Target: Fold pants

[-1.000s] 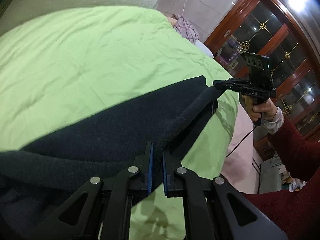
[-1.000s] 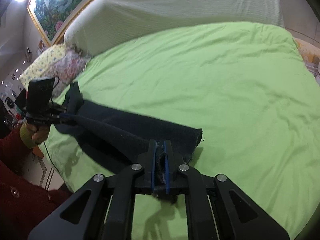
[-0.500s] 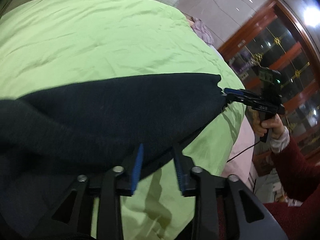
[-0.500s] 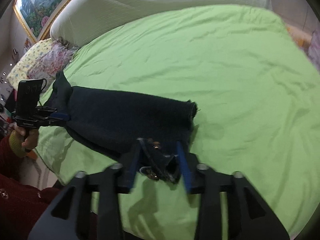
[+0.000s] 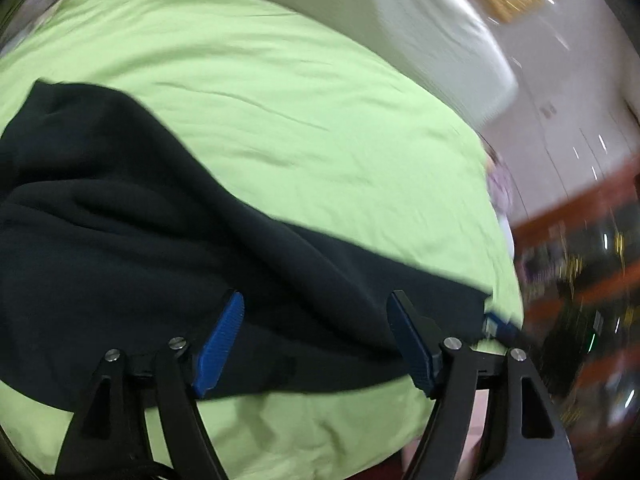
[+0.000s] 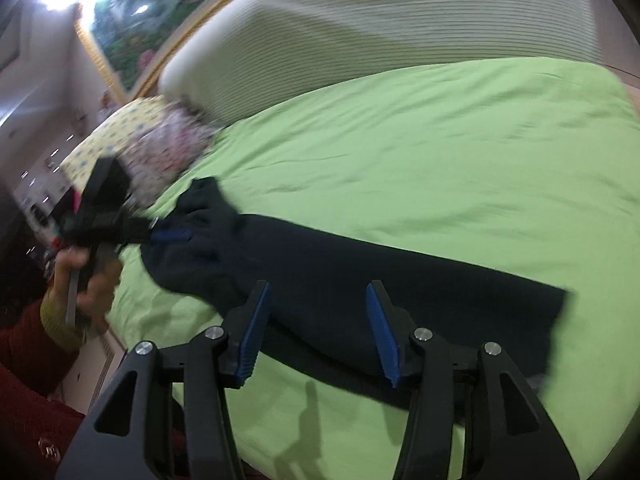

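Note:
Dark navy pants (image 5: 152,232) lie flat on the green bedspread (image 5: 280,112), near the bed's front edge. In the right wrist view the pants (image 6: 360,276) stretch from left to right. My left gripper (image 5: 316,340) is open and empty just above the pants' front edge. It also shows in the right wrist view (image 6: 172,236) at the pants' left end. My right gripper (image 6: 316,332) is open and empty over the pants' middle. Its blue tip (image 5: 500,324) shows blurred at the pants' right end in the left wrist view.
A white ribbed headboard cushion (image 6: 360,44) runs along the far side of the bed. Floral pillows (image 6: 160,156) lie at the far left. A wooden glass-door cabinet (image 5: 592,280) stands beyond the bed's right edge. Both views are motion-blurred.
Both grippers were shut on the pants' ends and held them up. They have opened and let go, and the pants now lie on the bed. Both cameras have swung.

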